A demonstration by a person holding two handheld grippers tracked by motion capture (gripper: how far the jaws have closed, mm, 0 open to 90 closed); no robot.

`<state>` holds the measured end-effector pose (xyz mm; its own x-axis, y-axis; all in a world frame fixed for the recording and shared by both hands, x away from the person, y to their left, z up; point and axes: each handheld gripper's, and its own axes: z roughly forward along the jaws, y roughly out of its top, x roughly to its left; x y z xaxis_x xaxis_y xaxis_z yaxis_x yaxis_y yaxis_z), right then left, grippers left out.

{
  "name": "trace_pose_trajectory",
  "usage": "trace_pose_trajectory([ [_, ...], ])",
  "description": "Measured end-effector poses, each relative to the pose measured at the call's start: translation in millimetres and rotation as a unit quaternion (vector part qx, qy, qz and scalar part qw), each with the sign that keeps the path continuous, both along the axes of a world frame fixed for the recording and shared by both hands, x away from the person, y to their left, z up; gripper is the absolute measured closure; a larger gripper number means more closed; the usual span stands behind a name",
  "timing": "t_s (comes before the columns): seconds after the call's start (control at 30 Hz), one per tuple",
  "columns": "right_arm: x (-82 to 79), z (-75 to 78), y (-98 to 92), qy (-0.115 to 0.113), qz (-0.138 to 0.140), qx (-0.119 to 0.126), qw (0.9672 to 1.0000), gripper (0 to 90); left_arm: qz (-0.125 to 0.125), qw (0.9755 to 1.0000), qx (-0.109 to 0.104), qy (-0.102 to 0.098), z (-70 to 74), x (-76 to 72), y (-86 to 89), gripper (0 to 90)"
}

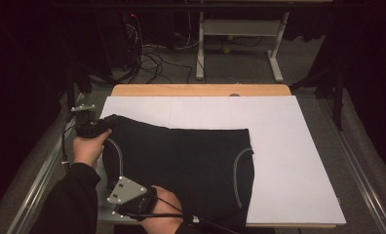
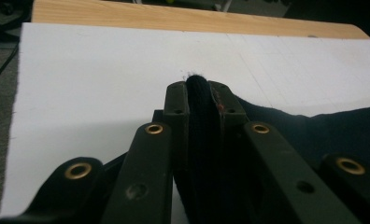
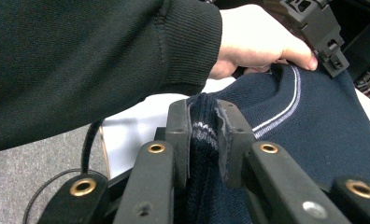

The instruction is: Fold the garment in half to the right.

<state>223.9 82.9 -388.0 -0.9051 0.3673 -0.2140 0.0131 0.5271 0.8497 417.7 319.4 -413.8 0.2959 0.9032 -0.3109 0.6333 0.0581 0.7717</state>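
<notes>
A dark navy garment (image 1: 181, 165) lies spread on a white board (image 1: 288, 146) that covers most of a wooden table (image 1: 201, 89). The cloth takes up the board's left half and reaches down to its near edge; its far left corner lies just inside the board's left edge, and pale trim lines curve along its left and right sides. The right half of the board is bare, from the garment's right side to the right edge, and a broad white strip stays open between the garment's far edge and the wooden strip at the back. Beyond the board's left edge a metal rail runs along the grey floor.

The left gripper (image 1: 102, 126) sits at the garment's far left corner, near the board's left edge. In the left gripper view its jaws are clamped on a thick fold of the dark cloth, which sticks up between the pads (image 2: 176, 100).

The right gripper (image 1: 135, 197), with its grey plate on top, is at the near left corner of the garment, close to the board's near edge. In the right gripper view its jaws pinch a bunched fold of navy knit with a pale stripe, the pads (image 3: 178, 126) pressed against it.
</notes>
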Motion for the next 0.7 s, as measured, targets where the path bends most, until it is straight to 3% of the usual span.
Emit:
trace_pose_trajectory([
  [0.4,-4.4,2.4,31.5,-0.004,0.026,0.008,0.9996,77.7,0.019,0.9998,-0.004,-0.002,6.1,-12.9,36.6,75.3],
  [0.7,-6.2,2.8,30.8,-0.009,0.026,0.008,0.9996,77.5,0.017,0.9998,-0.006,-0.002,11.1,-16.8,33.0,75.3],
])
